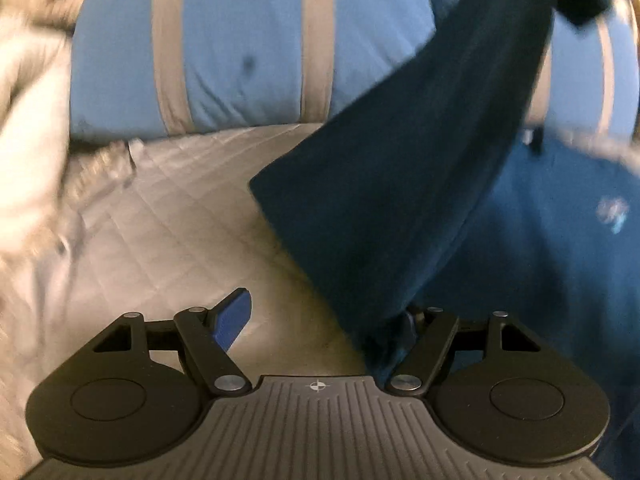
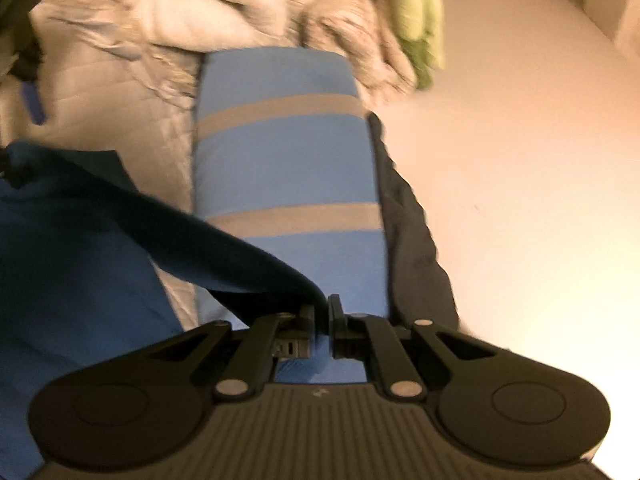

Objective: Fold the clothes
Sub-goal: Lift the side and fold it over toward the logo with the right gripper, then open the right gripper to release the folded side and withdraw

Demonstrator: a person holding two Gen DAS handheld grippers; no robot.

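Note:
A dark blue garment (image 1: 400, 184) lies on the right of the bed with a small pale logo on it. One part of it is lifted and stretches up to the upper right. In the right wrist view my right gripper (image 2: 322, 310) is shut on a fold of that garment (image 2: 168, 216), which runs off to the left. My left gripper (image 1: 320, 312) stands open low over the bed. Its blue left finger (image 1: 232, 320) is bare; the hanging cloth drapes over its right finger and hides it. The pads do not press on the cloth.
A light blue cushion with grey stripes (image 1: 240, 60) lies across the grey quilted bed cover (image 1: 168, 208). A crumpled beige blanket (image 2: 160, 20) and a yellow-green cloth (image 2: 416, 8) lie beyond it. A dark cloth (image 2: 412, 220) lies along the cushion's right side, beside the pale floor (image 2: 520, 160).

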